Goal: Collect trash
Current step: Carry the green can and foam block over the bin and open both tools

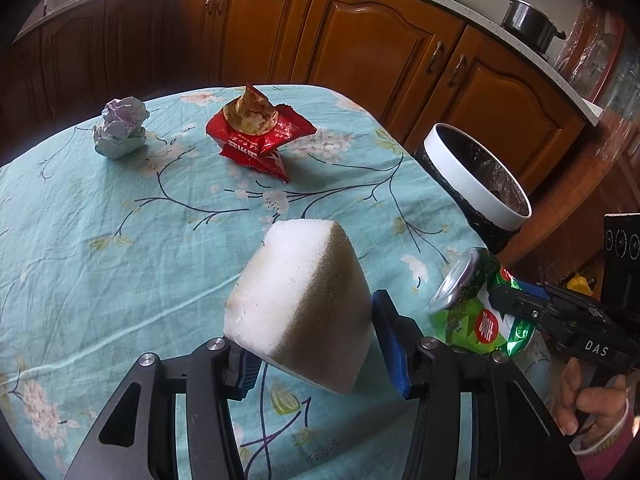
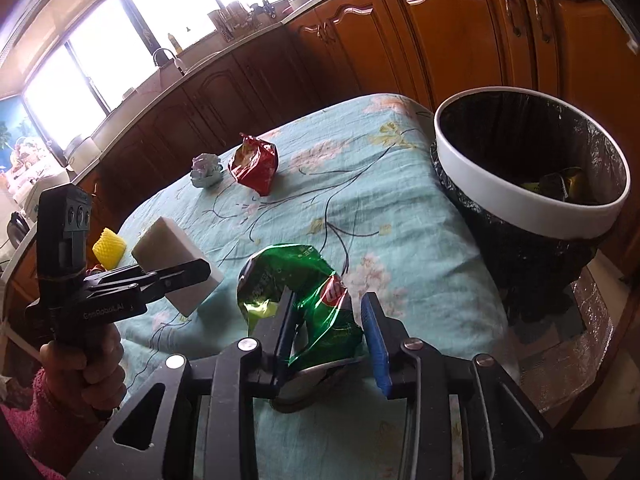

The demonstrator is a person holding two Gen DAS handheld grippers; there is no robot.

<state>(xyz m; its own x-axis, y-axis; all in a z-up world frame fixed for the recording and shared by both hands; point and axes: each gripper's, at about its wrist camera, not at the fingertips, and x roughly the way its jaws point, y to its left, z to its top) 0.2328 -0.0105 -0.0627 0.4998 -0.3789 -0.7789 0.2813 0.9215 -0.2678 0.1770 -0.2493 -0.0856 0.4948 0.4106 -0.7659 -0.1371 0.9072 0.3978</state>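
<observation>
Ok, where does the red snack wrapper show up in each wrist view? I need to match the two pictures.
Left wrist view: the red snack wrapper lies upper centre on the tablecloth, right of the crumpled paper ball.
Right wrist view: it sits upper left of centre, again just right of the paper ball.
Shared landmark: the white-rimmed trash bin, beside the table's right edge in both views.
</observation>
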